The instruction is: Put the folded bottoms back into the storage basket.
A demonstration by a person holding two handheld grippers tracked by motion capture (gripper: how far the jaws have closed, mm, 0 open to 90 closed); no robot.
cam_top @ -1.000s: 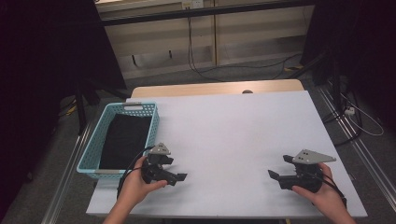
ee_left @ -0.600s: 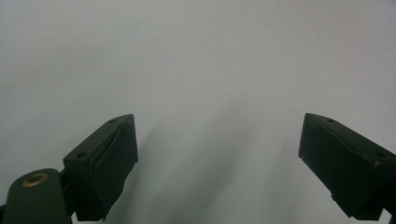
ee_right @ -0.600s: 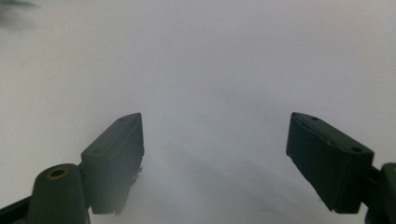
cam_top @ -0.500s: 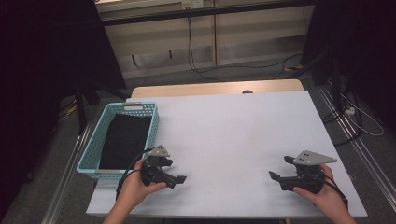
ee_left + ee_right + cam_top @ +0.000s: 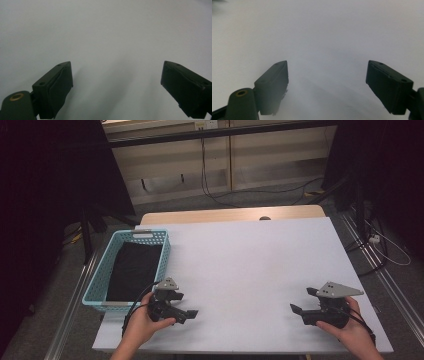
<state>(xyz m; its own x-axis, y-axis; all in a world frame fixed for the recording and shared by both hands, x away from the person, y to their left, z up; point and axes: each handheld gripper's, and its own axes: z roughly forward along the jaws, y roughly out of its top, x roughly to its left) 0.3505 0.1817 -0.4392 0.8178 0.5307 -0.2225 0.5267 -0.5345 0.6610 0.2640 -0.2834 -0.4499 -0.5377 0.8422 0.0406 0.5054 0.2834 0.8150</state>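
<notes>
My left gripper (image 5: 192, 313) rests low over the white table (image 5: 250, 255) near its front left, held in a hand, with its jaws pointing right. In the left gripper view the left gripper (image 5: 116, 65) stands open over bare table, nothing between its jaws. Near the front right, my right gripper (image 5: 295, 309) lies in the other hand and points left toward the middle. The right gripper (image 5: 327, 63) is open too, with white tabletop between its black fingers (image 5: 273, 85). A light blue basket (image 5: 98, 280) sits at the table's left edge, holding a black cloth (image 5: 132, 270).
The basket's near rim is just left of and behind the left gripper. A wooden table edge (image 5: 225, 214) runs along the far side. Cables (image 5: 215, 180) lie on the floor beyond, and metal rails (image 5: 75, 310) run beside the table.
</notes>
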